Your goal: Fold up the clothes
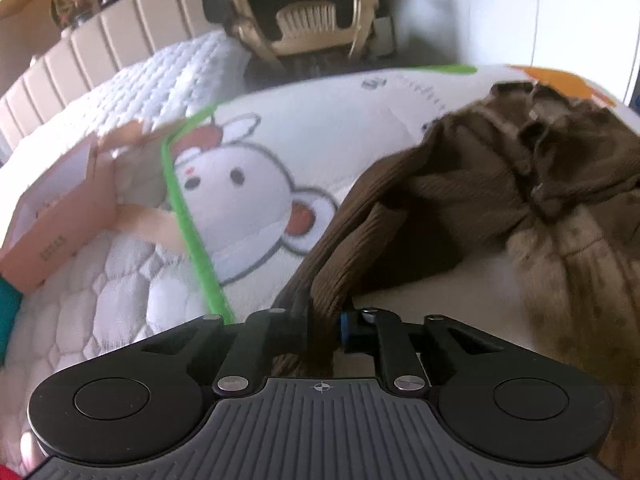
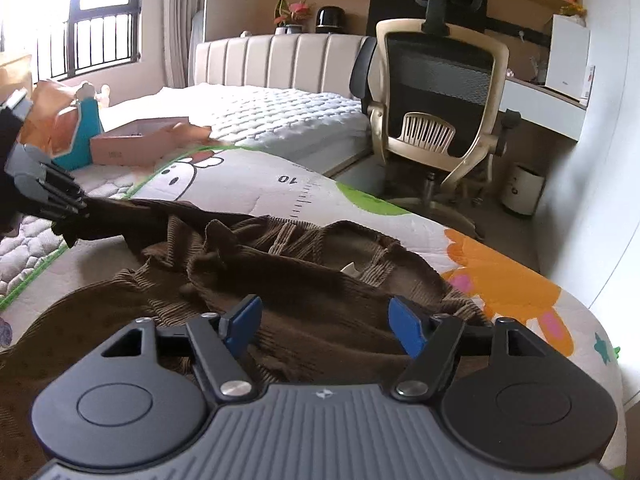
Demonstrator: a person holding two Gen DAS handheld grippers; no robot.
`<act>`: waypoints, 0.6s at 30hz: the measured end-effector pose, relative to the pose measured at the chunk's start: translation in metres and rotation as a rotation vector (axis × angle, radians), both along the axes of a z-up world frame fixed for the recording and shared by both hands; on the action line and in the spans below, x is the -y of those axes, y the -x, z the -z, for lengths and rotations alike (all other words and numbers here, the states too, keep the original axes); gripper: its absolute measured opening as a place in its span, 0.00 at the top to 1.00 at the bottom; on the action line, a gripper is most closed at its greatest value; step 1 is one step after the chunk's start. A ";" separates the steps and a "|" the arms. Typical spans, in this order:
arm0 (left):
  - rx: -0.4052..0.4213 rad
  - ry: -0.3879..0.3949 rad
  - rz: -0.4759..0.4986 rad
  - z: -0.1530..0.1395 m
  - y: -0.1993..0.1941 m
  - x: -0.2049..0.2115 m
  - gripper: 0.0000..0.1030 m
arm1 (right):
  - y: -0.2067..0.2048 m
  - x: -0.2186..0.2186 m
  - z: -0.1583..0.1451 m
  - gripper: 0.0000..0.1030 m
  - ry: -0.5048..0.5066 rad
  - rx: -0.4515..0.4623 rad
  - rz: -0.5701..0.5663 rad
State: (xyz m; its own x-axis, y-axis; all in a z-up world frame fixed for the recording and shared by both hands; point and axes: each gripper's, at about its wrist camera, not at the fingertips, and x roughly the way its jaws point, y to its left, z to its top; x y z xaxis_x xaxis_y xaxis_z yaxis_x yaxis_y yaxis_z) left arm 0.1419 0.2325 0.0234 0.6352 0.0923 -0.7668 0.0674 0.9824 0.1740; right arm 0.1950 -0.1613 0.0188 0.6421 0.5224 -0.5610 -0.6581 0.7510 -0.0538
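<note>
My left gripper [image 1: 326, 312] is pinching a fold of the brown ribbed corduroy garment [image 2: 280, 264], which is lying crumpled across the cartoon-printed quilt [image 2: 360, 208] toward its near edge. My right gripper [image 2: 324, 322] is hovering released, directly above the cloth's bulk.

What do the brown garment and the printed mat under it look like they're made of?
Brown garment: looks like corduroy, matte and soft, going by the fine parallel ribs across its surface; one part in the left wrist view looks fuzzier, possibly a fleecy lining. Printed mat: seems to be a padded, quilted fabric with a smooth finish, cartoon print and green edge binding; the exact fibre is unclear.
</note>
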 end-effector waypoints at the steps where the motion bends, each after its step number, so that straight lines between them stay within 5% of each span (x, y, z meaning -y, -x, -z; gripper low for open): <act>1: 0.017 0.002 0.016 -0.007 0.001 0.005 0.88 | 0.001 0.003 0.001 0.28 -0.002 0.001 0.012; 4: 0.068 0.068 0.065 -0.031 -0.002 0.027 0.88 | 0.002 0.012 0.001 0.28 -0.007 0.003 0.048; 11: 0.168 0.437 0.221 -0.084 -0.054 0.103 0.83 | 0.008 0.038 -0.001 0.18 -0.066 -0.009 0.111; 12: 0.158 0.489 0.238 -0.081 -0.064 0.115 0.77 | 0.010 0.041 -0.001 0.18 -0.076 -0.013 0.113; 14: 0.114 0.588 0.250 -0.072 -0.080 0.133 0.33 | 0.012 0.048 0.000 0.17 -0.098 -0.026 0.110; 16: 0.063 0.644 0.232 -0.061 -0.090 0.142 0.06 | 0.012 0.051 0.002 0.17 -0.129 -0.050 0.105; 18: 0.021 0.667 0.205 -0.051 -0.097 0.145 0.07 | 0.007 0.050 0.005 0.17 -0.178 -0.096 0.100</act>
State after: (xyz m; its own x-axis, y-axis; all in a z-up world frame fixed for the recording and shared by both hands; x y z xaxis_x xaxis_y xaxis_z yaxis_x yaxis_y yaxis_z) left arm 0.2387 0.0875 0.0745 0.6048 -0.5175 -0.6053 0.2658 0.8477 -0.4591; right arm 0.1882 -0.2114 0.0135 0.6436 0.5553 -0.5267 -0.5759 0.8047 0.1445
